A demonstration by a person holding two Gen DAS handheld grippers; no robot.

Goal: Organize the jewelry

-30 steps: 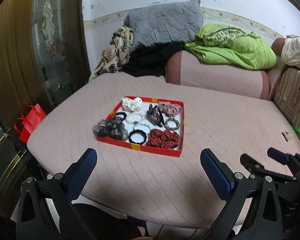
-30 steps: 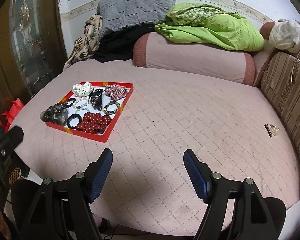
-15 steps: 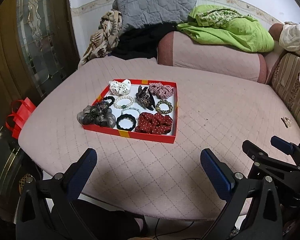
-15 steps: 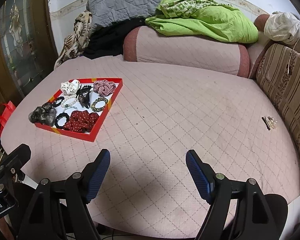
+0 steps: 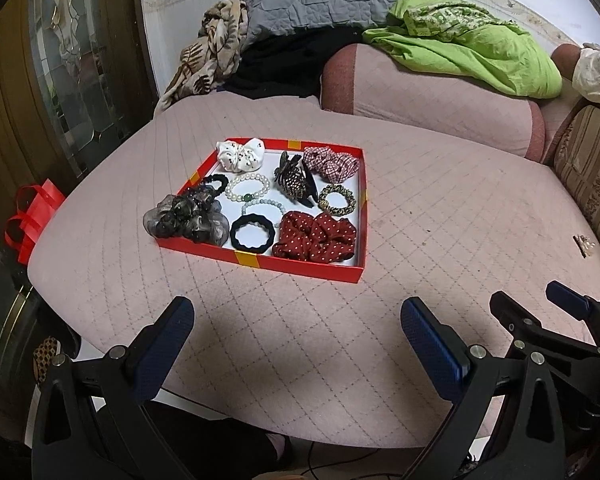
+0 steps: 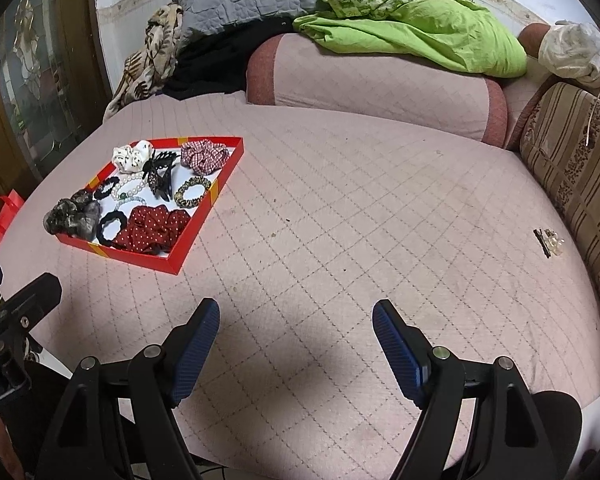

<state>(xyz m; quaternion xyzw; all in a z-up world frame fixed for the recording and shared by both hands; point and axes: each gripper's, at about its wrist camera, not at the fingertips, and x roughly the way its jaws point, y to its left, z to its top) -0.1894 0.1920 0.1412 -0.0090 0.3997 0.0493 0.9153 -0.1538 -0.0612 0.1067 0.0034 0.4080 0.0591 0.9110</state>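
Tongs, my left gripper (image 5: 296,344) and right gripper (image 6: 296,344), gape wide, empty; reaching carelessly could nudge the red tray (image 5: 300,266), scattering jewelry.

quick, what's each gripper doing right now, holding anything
left gripper: open, holding nothing
right gripper: open, holding nothing

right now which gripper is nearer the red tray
Left. The left gripper hangs open just short of the red tray's near rim, facing it. The right gripper, also open, is off to the tray's right over bare bed cover.
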